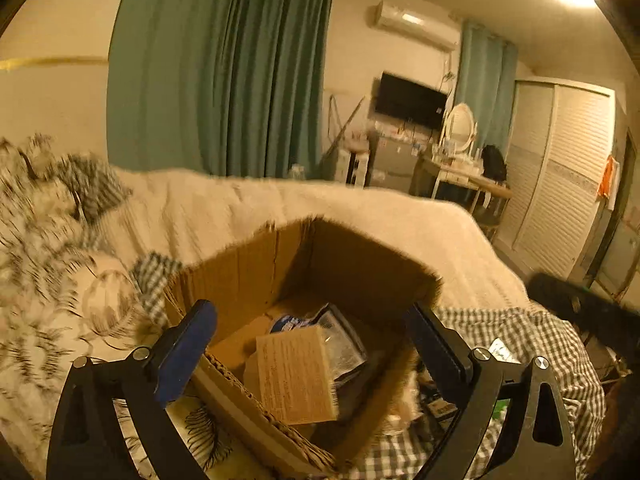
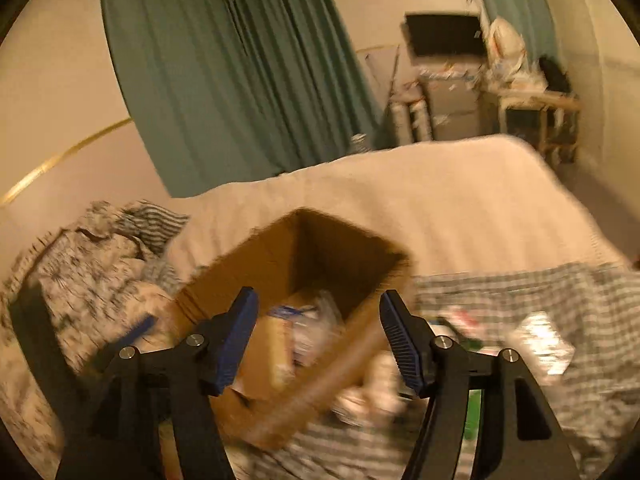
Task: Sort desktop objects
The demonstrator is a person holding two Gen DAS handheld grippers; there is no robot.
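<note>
Cardboard box (image 1: 256,264) on bed (image 1: 360,216), small brown carton (image 1: 296,376) and packets inside. Left gripper (image 1: 312,344) jaws wide apart, empty. Right gripper (image 2: 318,336) jaws apart, seemingly empty; view blurred.

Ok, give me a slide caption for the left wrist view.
Open left gripper above a cardboard box of sorted items on the bed.

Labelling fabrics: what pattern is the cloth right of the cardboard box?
Green-and-white gingham check on the cloth, clearest in the left wrist view.
</note>
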